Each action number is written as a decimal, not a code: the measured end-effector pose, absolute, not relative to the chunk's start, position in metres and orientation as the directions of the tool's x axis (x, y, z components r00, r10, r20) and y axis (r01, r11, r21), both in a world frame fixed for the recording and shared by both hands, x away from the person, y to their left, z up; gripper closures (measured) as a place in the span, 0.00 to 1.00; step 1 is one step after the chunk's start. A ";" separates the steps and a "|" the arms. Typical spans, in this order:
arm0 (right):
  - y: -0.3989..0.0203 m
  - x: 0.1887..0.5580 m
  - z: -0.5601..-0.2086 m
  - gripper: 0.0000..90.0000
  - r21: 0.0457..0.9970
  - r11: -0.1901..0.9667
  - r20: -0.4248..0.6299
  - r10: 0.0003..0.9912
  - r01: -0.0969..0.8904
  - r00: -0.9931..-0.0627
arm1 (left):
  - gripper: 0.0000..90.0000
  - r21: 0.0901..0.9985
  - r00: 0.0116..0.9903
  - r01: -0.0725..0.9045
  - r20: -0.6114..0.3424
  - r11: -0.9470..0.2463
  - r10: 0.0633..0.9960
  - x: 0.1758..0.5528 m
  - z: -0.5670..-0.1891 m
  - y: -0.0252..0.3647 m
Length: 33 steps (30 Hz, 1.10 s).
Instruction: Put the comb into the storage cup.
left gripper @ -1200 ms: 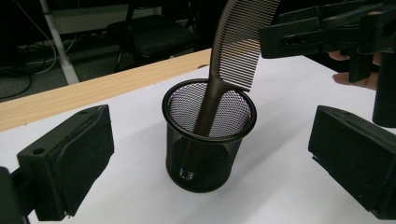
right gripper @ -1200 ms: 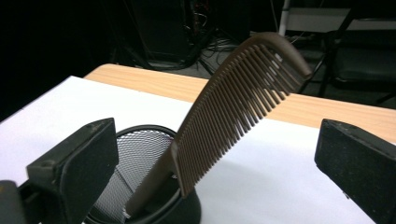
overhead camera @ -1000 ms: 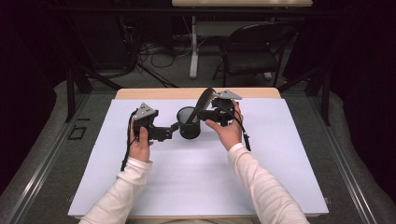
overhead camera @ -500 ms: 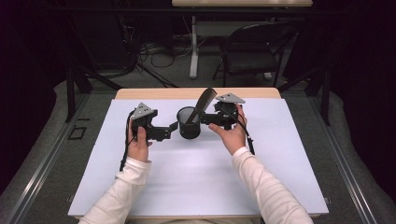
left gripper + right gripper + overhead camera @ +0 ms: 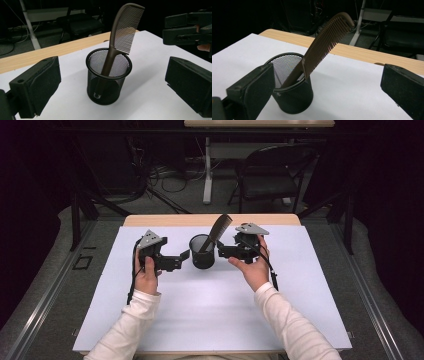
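Note:
A black mesh cup (image 5: 202, 255) stands on the white table top (image 5: 210, 310), toward the far middle. A brown comb (image 5: 218, 231) stands in it handle down, its toothed end leaning up and to the right. My left gripper (image 5: 181, 261) sits just left of the cup, open, pointing at it. My right gripper (image 5: 220, 251) is just right of the cup, open and apart from the comb. In the left gripper view the cup (image 5: 108, 75) and comb (image 5: 125, 27) stand between the wide jaws of that gripper (image 5: 112, 90). In the right gripper view the cup (image 5: 292, 96) sits by the left jaw, under the slanting comb (image 5: 324, 42), and that gripper (image 5: 328, 92) holds nothing.
A strip of bare wood (image 5: 165, 220) runs along the table's far edge. Behind it stand a black chair (image 5: 270, 175) and a table leg among floor cables. The other hand's gripper (image 5: 186, 27) shows at the upper right of the left gripper view.
My right gripper has drawn back a little from the comb, to the right and toward the person. The comb stays leaning in the cup. The left gripper has hardly moved.

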State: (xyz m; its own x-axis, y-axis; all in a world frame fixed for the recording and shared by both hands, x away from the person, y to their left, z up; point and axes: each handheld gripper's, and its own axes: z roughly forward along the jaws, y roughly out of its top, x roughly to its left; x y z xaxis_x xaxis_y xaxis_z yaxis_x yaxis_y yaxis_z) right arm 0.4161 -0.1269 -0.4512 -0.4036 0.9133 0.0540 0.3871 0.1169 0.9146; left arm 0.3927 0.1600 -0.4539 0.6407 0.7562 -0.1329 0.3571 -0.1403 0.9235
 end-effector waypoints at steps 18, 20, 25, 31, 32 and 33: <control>-0.155 0.386 -0.433 0.00 0.913 0.160 0.029 0.891 0.375 -0.452 | 0.01 0.914 0.674 0.350 -0.094 -0.205 0.733 0.380 -0.435 0.176; -0.159 0.383 -0.432 0.00 0.912 0.164 0.028 0.890 0.375 -0.456 | 0.01 0.912 0.678 0.355 -0.101 -0.203 0.728 0.378 -0.433 0.180; -0.168 0.374 -0.429 0.00 0.908 0.176 0.023 0.885 0.379 -0.465 | 0.01 0.908 0.687 0.378 -0.147 -0.178 0.711 0.374 -0.429 0.190; -0.178 0.366 -0.427 0.00 0.909 0.171 0.027 0.886 0.380 -0.463 | 0.01 0.902 0.691 0.393 -0.164 -0.176 0.704 0.371 -0.424 0.199; -0.179 0.365 -0.427 0.00 0.909 0.170 0.029 0.886 0.382 -0.462 | 0.01 0.901 0.692 0.397 -0.167 -0.177 0.702 0.371 -0.423 0.202; -0.180 0.364 -0.426 0.00 0.908 0.170 0.029 0.886 0.383 -0.463 | 0.01 0.900 0.693 0.400 -0.174 -0.173 0.700 0.370 -0.423 0.203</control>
